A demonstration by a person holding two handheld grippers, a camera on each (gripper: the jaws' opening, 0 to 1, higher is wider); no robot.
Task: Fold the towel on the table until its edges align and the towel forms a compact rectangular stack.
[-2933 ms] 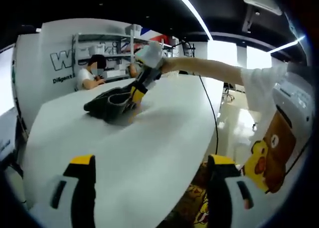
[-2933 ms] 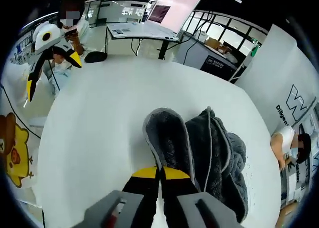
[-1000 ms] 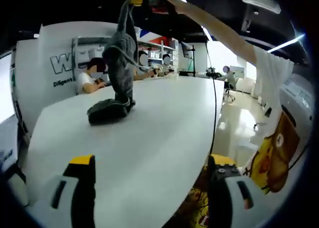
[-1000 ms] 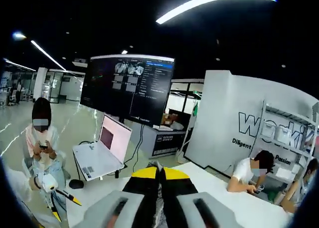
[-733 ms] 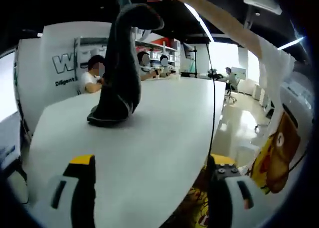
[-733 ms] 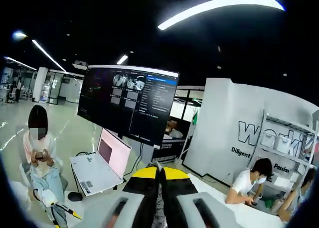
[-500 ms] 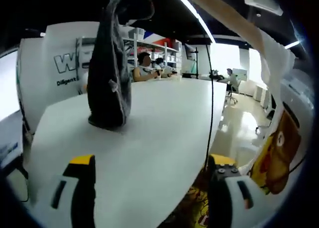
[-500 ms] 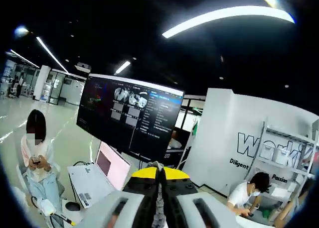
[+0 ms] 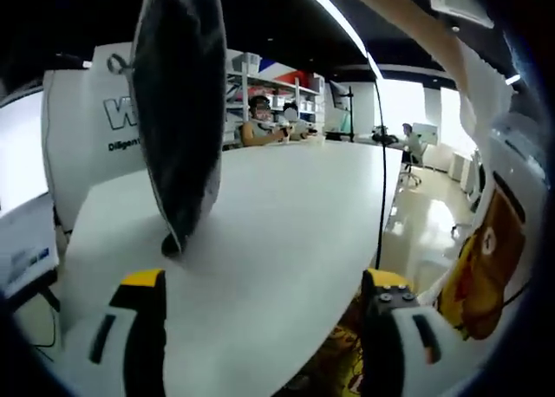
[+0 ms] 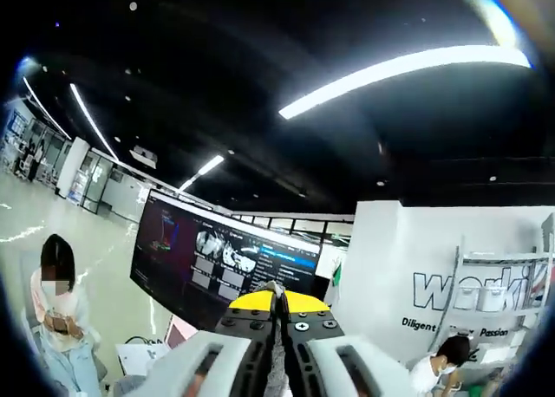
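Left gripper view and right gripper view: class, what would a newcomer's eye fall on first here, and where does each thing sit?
First, the dark grey towel hanging tall over the white table, its lowest tip about at the tabletop. Next, the left gripper waits open near the table's near edge. In the right gripper view, the right gripper is shut on a strip of towel, pointing up towards the ceiling lights.

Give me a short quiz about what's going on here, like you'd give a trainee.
1. True or false: the towel lies flat on the table.
2. Which gripper pinches the towel? A) the right gripper B) the left gripper C) both
3. Fill in: the left gripper's jaws are ____.

Key: 1. False; it hangs, and only its lowest tip is near the table. 2. A. 3. Open, holding nothing.
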